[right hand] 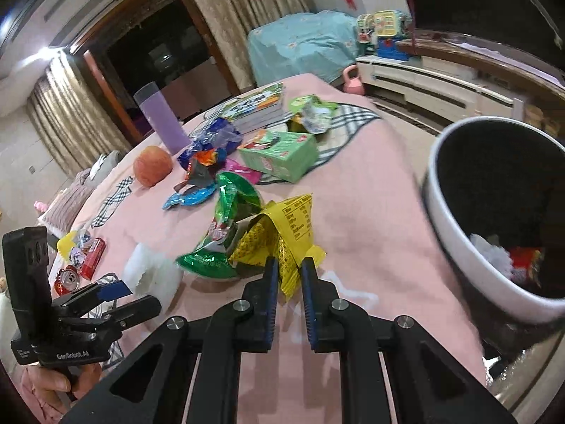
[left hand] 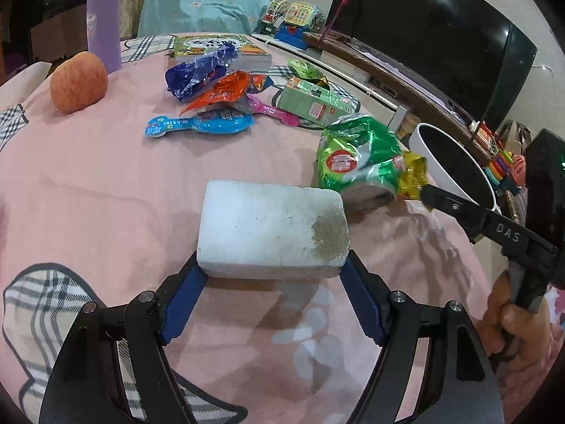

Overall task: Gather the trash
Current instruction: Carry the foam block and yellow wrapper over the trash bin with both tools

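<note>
My left gripper (left hand: 273, 265) is shut on a white foam block (left hand: 273, 228) and holds it just above the pink tablecloth. My right gripper (right hand: 289, 265) is shut on a green and yellow snack bag (right hand: 263, 238), gripping its yellow end. The bag also shows in the left wrist view (left hand: 360, 155). A white trash bin (right hand: 459, 247) with a dark inside stands at the right, off the table edge, with some trash in it. It also shows in the left wrist view (left hand: 455, 162). More wrappers lie further back: blue (left hand: 199, 74), orange (left hand: 226, 90), light blue (left hand: 197, 125).
A green carton (left hand: 314, 100), an apple (left hand: 78, 83), a purple cup (left hand: 104, 23) and a book (left hand: 219, 49) are on the table. Crushed red cans (right hand: 79, 265) lie at the left. A TV (left hand: 423, 31) on a cabinet stands beyond the table's right edge.
</note>
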Motion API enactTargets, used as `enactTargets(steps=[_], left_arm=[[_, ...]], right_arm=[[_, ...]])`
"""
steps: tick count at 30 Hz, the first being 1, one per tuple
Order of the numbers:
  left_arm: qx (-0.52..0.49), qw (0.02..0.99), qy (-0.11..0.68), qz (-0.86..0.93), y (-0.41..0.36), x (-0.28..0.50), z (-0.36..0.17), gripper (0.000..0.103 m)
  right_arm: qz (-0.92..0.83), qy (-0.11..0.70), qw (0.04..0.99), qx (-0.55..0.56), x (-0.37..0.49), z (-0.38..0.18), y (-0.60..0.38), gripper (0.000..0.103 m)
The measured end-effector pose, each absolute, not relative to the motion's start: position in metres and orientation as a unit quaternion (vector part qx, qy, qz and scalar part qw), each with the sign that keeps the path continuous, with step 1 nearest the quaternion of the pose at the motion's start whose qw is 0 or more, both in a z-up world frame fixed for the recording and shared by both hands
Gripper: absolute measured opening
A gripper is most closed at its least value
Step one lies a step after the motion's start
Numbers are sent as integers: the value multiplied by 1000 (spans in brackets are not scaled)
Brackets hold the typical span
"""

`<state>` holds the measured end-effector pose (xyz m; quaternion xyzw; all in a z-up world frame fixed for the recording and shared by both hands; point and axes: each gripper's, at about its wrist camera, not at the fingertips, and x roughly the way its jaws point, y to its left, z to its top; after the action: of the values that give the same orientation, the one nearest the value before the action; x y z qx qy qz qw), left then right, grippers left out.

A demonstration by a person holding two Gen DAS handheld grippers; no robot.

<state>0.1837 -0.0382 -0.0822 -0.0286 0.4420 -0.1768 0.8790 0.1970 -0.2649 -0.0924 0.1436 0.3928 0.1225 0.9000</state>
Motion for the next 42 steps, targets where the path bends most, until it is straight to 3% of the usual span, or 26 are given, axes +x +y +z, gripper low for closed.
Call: enactTargets(steps=[8, 18, 20, 24, 42], left_arm=[[-7, 881, 446, -160, -45, 181, -91, 83], [14, 887, 441, -136, -49, 178, -92, 85], [16, 890, 435, -136, -49, 176, -91, 83], [18, 894, 425, -141, -50, 171, -88, 76], [48, 883, 395, -250, -128, 138, -52, 75]], right_arm=[[109, 395, 899, 155, 178, -95, -279, 13], [111, 395, 894, 179, 185, -103, -282, 37], [112, 392, 896, 176, 186, -103, -281, 36], [116, 391, 898, 165, 186, -102, -278, 17], [91, 349, 914, 188, 136, -75, -329, 16]])
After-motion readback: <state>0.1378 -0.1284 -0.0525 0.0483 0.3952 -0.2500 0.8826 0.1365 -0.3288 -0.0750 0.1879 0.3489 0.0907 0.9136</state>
